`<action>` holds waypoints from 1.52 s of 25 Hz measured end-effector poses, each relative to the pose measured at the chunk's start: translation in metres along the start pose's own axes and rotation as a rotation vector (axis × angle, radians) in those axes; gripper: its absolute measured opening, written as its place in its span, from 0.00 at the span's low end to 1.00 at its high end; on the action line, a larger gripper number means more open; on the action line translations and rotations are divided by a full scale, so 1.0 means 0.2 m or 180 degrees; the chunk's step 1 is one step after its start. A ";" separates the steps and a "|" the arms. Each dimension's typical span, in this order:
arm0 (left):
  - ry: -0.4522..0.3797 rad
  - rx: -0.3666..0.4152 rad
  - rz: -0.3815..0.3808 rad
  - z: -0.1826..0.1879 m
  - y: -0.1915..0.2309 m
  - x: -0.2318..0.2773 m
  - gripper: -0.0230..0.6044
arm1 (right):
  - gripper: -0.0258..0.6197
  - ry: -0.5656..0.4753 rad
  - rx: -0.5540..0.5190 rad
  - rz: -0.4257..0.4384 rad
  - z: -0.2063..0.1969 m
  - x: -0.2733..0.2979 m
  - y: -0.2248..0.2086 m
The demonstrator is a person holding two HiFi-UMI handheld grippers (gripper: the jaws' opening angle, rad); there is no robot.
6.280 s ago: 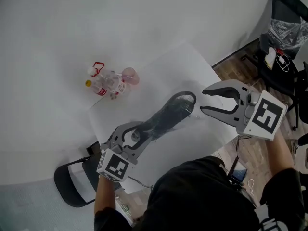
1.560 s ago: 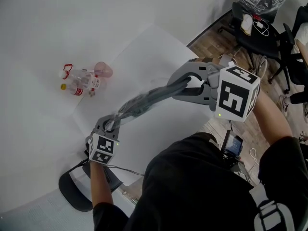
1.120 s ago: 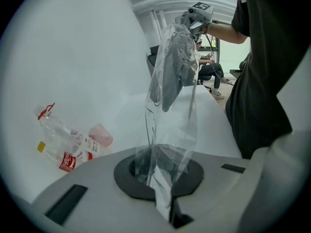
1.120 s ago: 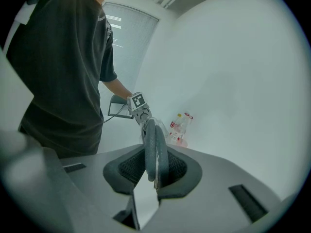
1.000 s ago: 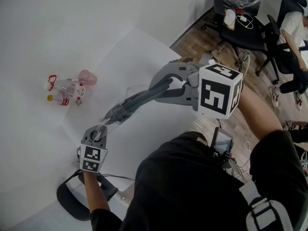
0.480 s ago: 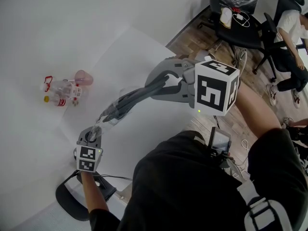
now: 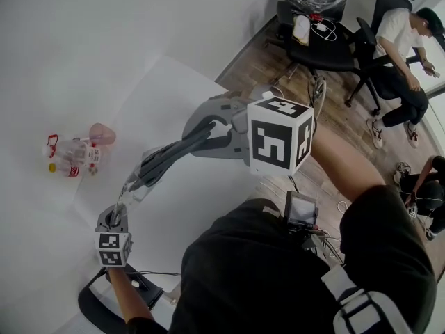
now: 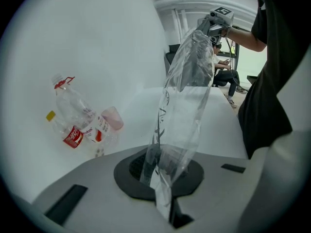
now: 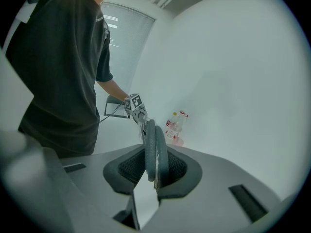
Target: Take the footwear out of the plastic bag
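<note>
The left tongs (image 8: 164,200) are pinched tight on one end of the clear plastic bag (image 8: 182,115), which stretches through the air up to the right tongs (image 9: 151,176). Those clamp the dark grey flat footwear (image 9: 155,152), whose far end sits inside the bag. Both are held above the white table (image 7: 69,61), near the clear plastic bottles (image 7: 69,158).

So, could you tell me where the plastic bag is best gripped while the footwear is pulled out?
Probably its flat, empty end, coming from opposite the footwear: the plastic bag is stretched clear there, so a claw pinches film only. The left claw grips there; the right claw holds the footwear.
</note>
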State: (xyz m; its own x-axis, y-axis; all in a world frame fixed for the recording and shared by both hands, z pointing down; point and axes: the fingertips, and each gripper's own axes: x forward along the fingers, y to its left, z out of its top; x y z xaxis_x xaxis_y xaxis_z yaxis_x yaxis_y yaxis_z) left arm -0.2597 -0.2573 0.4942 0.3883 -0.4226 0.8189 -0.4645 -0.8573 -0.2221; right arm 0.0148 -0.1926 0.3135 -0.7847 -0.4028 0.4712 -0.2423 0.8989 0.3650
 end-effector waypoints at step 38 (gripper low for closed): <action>-0.0539 -0.1597 0.0836 0.05 0.27 -0.20 0.08 | 0.16 -0.0684 0.0595 -0.1828 0.02 -0.26 -0.38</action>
State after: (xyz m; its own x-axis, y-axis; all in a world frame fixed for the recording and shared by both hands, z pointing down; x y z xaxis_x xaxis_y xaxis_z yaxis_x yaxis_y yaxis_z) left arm -0.2916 -0.2897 0.4448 0.3118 -0.6782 0.6654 -0.8660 -0.4910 -0.0947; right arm 0.0715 -0.2400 0.2570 -0.5925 -0.8030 0.0637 -0.7383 0.5730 0.3559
